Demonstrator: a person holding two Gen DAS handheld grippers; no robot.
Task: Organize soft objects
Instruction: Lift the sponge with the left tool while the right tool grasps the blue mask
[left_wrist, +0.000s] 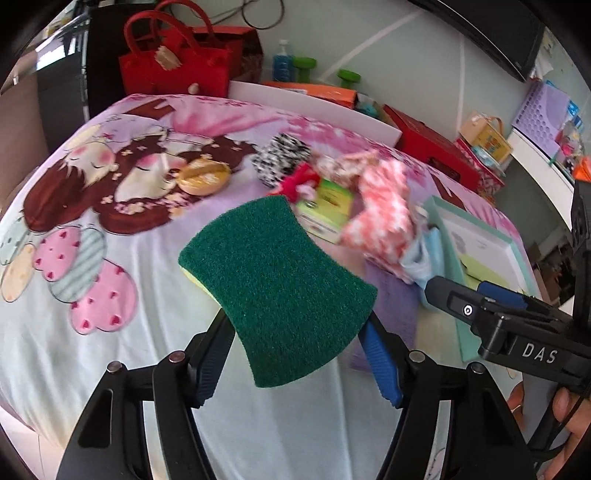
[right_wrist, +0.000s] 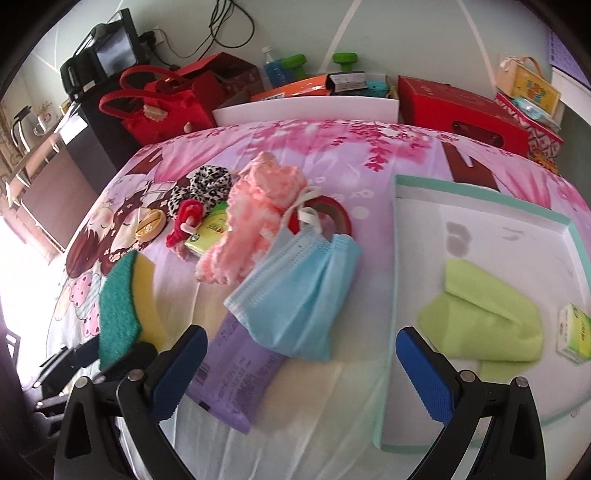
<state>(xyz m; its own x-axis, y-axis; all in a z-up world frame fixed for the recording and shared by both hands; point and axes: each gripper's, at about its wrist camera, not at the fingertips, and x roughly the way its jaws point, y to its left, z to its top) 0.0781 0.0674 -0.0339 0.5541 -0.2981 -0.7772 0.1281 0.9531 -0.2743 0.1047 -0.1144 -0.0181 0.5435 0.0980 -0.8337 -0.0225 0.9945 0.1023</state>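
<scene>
My left gripper (left_wrist: 299, 354) pinched the light, squashy sponge (left_wrist: 277, 291) at its near edge, while my right gripper (right_wrist: 299, 373) was wide open, empty.

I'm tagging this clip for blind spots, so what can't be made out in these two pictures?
- Purple packet: print blurred in the right wrist view; face mask covers its top.
- Tape roll: mostly hidden behind the mask.
- Sponge: its yellow underside hidden in the left wrist view.
</scene>
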